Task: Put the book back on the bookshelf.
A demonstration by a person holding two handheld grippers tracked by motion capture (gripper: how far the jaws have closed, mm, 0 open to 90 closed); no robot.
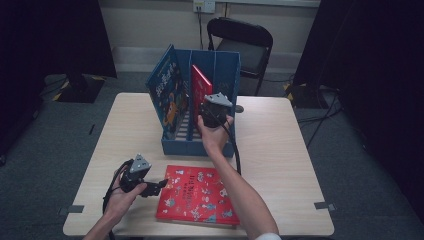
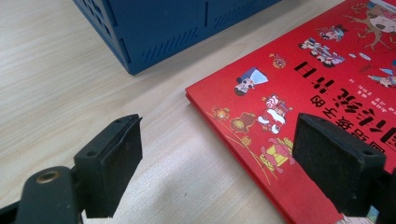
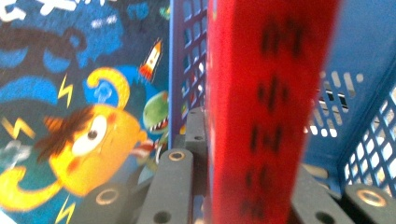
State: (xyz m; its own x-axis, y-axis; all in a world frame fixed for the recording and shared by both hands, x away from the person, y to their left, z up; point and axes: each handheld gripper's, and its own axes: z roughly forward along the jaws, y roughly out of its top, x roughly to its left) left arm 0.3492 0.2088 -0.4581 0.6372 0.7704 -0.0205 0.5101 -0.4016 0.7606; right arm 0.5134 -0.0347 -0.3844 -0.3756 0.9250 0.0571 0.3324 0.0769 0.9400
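Observation:
A blue slotted book rack [image 1: 222, 70] stands at the far middle of the table. Inside it a blue picture book [image 1: 167, 92] leans to the left. Beside that a red book [image 1: 200, 87] stands upright, and my right gripper [image 1: 209, 109] is shut on its near edge. In the right gripper view the red spine [image 3: 266, 93] sits between the jaws of my right gripper [image 3: 243, 186], with the blue book [image 3: 84, 116] to its left. A second red book [image 1: 200, 195] lies flat at the front. My left gripper [image 1: 159, 186] stands open at its left edge, one jaw over the cover [image 2: 327, 79].
A black folding chair [image 1: 245, 45] stands behind the table. The light wood table [image 1: 290, 150] has bare room on both sides of the rack. The rack's near corner [image 2: 163, 28] is just beyond my left gripper [image 2: 219, 135].

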